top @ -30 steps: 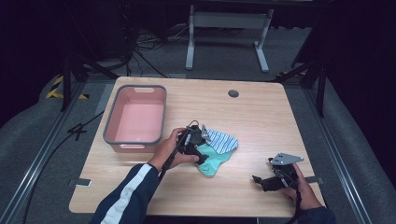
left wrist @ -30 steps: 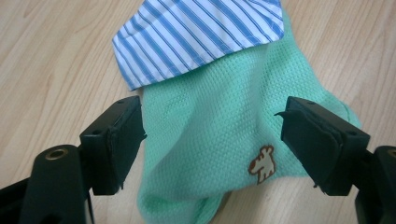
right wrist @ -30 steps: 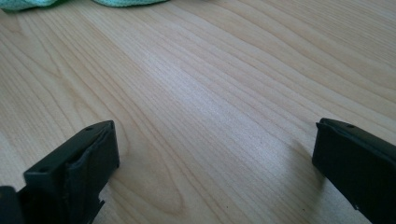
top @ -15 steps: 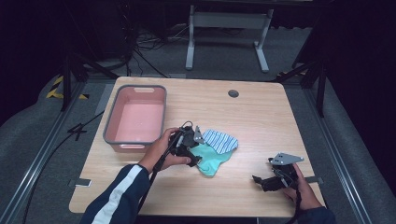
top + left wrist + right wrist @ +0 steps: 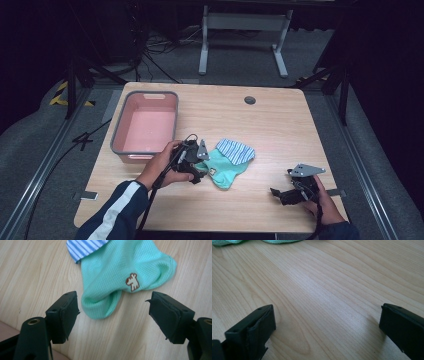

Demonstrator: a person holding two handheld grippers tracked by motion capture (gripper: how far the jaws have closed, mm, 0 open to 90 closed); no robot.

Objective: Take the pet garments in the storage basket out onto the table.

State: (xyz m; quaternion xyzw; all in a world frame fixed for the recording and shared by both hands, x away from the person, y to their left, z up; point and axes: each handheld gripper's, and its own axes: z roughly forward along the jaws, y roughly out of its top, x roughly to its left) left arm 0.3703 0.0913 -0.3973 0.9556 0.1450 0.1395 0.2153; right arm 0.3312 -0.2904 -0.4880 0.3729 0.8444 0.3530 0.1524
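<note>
Pale wood, your desk (image 5: 280, 125) carries a pink basin (image 5: 147, 125) at its left and a mint-green sock (image 5: 120, 272) near the middle, overlapping a striped one (image 5: 237, 150). Your left gripper (image 5: 113, 312) sits low just short of the green sock's cuff, fingers spread and empty. Your right gripper (image 5: 287, 195) rests at the desk's near right edge, its fingers also wide apart over bare wood.

Green sock (image 5: 117, 275) (dog motif) on wood table (image 5: 32, 277), tongs (image 5: 112, 315) spread, striped cuff (image 5: 83, 247) behind
</note>
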